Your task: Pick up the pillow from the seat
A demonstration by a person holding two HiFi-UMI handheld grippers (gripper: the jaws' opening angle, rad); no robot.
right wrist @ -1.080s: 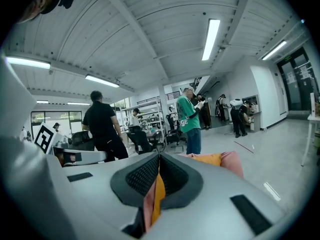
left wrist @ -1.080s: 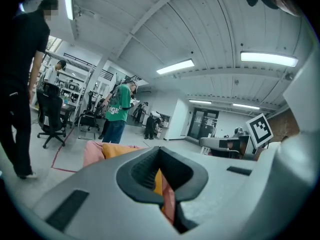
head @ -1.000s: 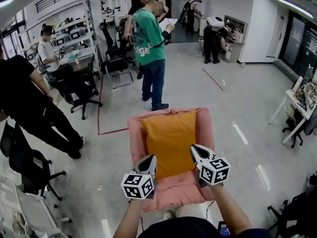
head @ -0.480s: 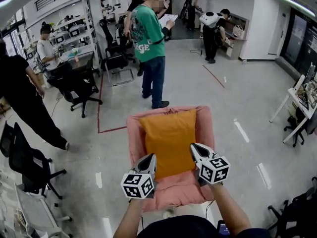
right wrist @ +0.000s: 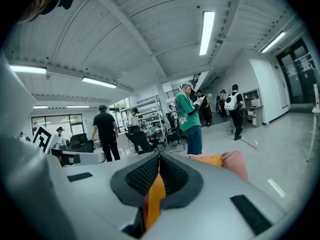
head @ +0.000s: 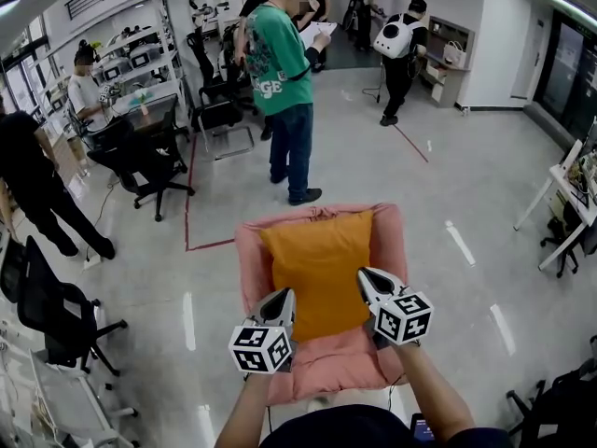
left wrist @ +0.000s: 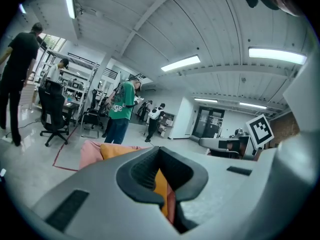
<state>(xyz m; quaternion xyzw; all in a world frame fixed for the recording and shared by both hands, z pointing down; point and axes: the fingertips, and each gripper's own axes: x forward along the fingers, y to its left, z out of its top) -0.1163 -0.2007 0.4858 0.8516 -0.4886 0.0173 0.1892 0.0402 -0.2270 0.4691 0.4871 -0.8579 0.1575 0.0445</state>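
Pillow (head: 317, 267) leans against the back of the seat (head: 392, 241), not lifted yet. Left gripper (head: 283, 296) and right gripper (head: 364, 275) flank its lower edges with jaws together (only orange shows through the slits), probably to take both sides evenly.

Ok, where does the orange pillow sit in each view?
Head view: orange pillow at centre, on the pink seat.
Left gripper view: orange pillow low centre, between the jaws.
Right gripper view: orange pillow low centre, a strip between the jaws.
Shared landmark: person in green T-shirt.
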